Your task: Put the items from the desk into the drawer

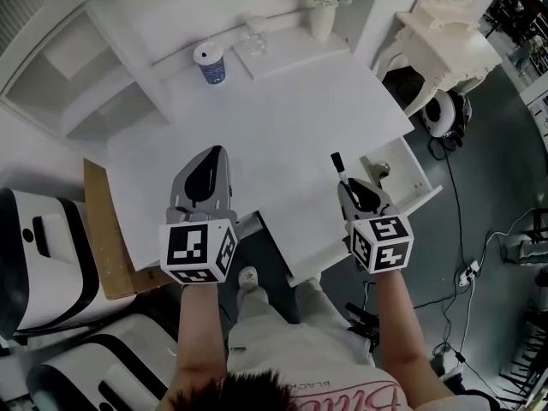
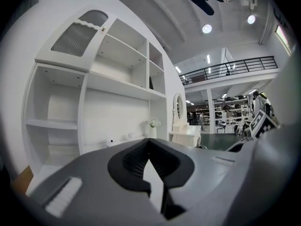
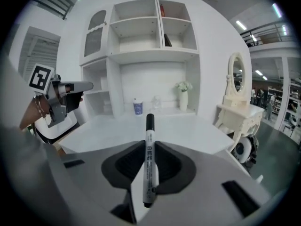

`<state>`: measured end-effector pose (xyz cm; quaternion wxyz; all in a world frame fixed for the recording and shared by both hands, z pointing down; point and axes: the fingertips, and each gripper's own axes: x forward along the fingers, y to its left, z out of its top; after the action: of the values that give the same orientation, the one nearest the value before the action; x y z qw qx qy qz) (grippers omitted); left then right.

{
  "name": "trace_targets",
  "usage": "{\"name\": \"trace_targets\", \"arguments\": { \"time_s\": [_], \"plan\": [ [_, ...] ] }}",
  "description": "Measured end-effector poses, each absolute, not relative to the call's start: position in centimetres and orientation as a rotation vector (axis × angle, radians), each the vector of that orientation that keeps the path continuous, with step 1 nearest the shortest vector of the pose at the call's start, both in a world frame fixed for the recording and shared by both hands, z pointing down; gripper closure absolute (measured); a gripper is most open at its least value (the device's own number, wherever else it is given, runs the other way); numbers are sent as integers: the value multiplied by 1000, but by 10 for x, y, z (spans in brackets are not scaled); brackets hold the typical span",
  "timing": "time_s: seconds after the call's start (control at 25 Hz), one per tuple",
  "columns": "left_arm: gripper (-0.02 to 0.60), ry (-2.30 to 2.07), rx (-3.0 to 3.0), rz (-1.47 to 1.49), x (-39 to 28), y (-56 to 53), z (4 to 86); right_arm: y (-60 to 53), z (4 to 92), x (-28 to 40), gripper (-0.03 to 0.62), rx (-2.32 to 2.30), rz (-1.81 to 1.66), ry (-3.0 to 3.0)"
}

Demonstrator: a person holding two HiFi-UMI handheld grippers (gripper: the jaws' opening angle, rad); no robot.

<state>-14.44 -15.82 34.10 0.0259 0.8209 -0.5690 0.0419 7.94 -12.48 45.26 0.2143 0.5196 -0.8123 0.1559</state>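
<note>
My right gripper [image 1: 347, 187] is shut on a white marker pen [image 3: 149, 164] with a black cap, which sticks out forward past the jaws [image 1: 340, 168]. It hovers over the near right edge of the white desk [image 1: 282, 118], just left of the open drawer [image 1: 425, 182]. My left gripper [image 1: 210, 157] is over the desk's near left part, with its jaws shut and nothing between them [image 2: 149, 141]. At the back of the desk stand a paper cup [image 1: 210, 63], a clear glass [image 1: 255, 37] and a white vase with flowers [image 1: 323, 15].
White shelves [image 3: 141, 27] rise behind the desk. A white dressing table with a mirror [image 1: 445, 32] stands to the right. A brown board [image 1: 103, 229] and white seats [image 1: 43, 255] lie at the left. Cables run over the dark floor at the right [image 1: 467, 272].
</note>
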Motion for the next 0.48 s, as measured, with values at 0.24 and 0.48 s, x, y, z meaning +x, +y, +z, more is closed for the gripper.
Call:
{"name": "trace_targets", "arguments": {
  "time_s": [0.24, 0.48],
  "plan": [
    [572, -1755, 2514, 139, -140, -158, 352, -112, 506, 80, 522, 1360, 554, -2168],
    [572, -1748, 2507, 171, -139, -156, 361, -103, 555, 80, 522, 1280, 689, -2074]
  ]
}}
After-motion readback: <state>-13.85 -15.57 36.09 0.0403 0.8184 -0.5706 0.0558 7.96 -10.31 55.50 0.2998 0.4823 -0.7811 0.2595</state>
